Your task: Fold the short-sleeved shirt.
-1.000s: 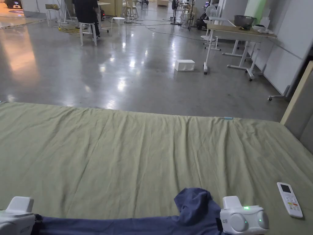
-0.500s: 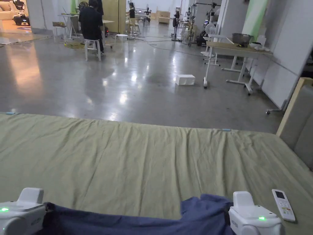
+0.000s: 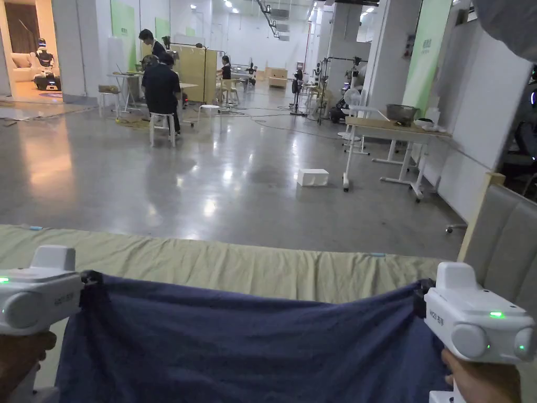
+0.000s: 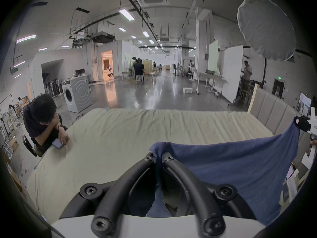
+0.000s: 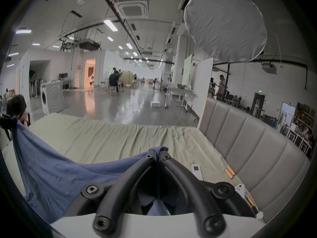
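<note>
Blue shirt (image 3: 251,346) hangs stretched above the bed (image 3: 262,270), each top corner pinched in the closed left gripper (image 4: 158,157) and right gripper (image 5: 157,153); lower it evenly, flat.

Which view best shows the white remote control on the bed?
Right gripper view: the white remote control lies in plain sight on the green bedsheet, beside the right gripper. The other views give no clear look at it.
</note>
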{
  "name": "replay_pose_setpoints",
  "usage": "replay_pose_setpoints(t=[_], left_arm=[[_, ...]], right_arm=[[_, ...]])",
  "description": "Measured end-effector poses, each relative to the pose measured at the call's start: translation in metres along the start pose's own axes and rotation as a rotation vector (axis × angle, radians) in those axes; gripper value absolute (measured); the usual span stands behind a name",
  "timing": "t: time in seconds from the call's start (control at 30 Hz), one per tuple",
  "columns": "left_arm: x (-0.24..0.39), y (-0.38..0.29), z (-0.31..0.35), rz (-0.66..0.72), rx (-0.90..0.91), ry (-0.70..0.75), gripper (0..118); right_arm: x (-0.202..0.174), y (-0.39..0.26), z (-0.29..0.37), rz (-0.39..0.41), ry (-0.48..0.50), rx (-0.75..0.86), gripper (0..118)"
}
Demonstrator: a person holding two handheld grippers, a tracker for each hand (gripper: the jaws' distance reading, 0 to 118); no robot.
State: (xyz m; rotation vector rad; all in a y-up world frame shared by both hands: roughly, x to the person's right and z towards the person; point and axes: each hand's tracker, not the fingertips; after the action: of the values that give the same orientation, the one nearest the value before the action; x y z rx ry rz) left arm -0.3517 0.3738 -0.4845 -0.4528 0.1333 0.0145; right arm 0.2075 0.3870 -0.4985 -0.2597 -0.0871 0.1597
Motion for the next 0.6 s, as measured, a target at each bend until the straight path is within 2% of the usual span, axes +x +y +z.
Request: replay_pose_setpoints(t=[0.1,0.23,0.3,0.57,0.6], left_arm=[[-0.003,0.031,0.011,0.012,0.043,0.003,6],[-0.004,0.074,0.018,0.003,0.081,0.013,6],[-0.002,0.095,0.015,-0.002,0.095,0.024,6],[0.003,0.173,-0.002,-0.03,0.155,0.088,6],[0.002,0.144,0.006,-0.021,0.168,0.086,6]], right_arm=[[0.005,0.032,0.007,-0.009,-0.007,0.04,2],[0.006,0.076,0.004,0.038,-0.031,0.108,2],[0.006,0.095,-0.001,0.025,-0.03,0.112,2],[-0.002,0.171,-0.038,0.058,-0.063,0.178,2],[-0.002,0.179,-0.046,0.061,-0.063,0.178,2]])
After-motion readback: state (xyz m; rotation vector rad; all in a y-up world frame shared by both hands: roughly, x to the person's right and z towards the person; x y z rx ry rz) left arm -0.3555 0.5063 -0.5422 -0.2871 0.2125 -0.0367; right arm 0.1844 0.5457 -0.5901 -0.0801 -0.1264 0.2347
